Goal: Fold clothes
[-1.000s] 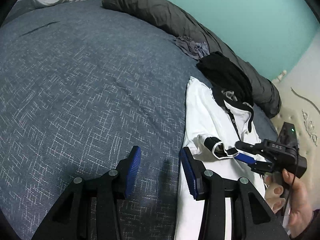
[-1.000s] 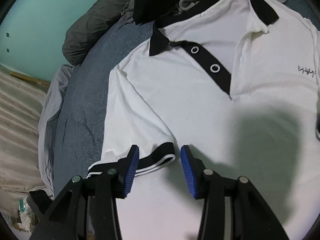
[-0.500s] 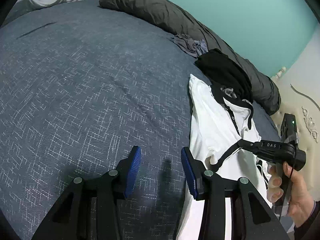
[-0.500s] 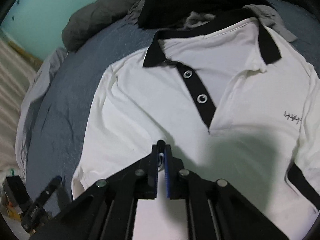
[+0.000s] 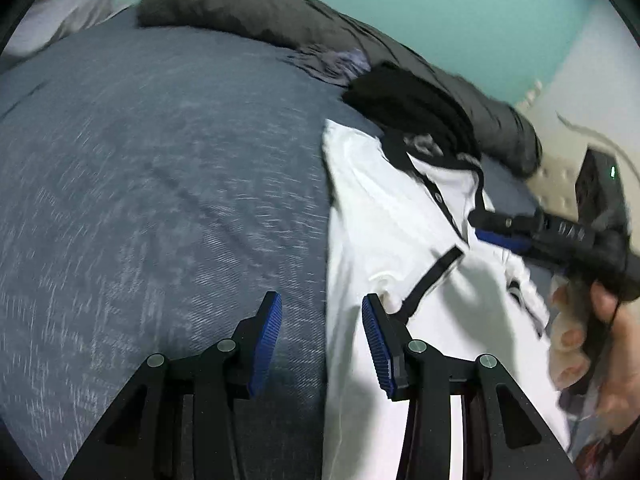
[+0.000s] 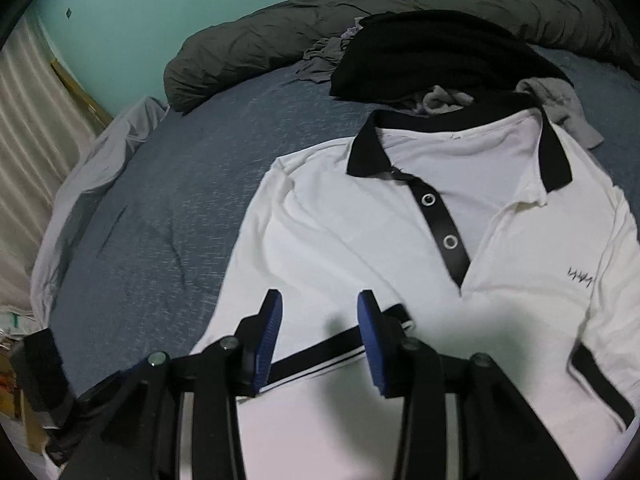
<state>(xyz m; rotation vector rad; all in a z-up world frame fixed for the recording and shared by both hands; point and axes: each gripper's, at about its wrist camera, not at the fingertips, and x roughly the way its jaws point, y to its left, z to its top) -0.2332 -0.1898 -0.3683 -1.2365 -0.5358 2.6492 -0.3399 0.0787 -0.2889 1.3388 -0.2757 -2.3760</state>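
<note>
Right wrist view shows the right claw (image 6: 318,320) opening above the folded-in sleeve (image 6: 336,346) of a white polo shirt (image 6: 360,240) spread on the bed (image 6: 168,200), nothing gripped; left claw (image 5: 322,340) open beside its edge; smooth the sleeve flat first.

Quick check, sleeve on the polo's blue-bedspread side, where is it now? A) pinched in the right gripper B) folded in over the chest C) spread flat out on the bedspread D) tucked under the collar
B: the black-cuffed sleeve lies across the front of the polo, below the placket; the right gripper hangs above it, jaws opening, nothing pinched.
</note>
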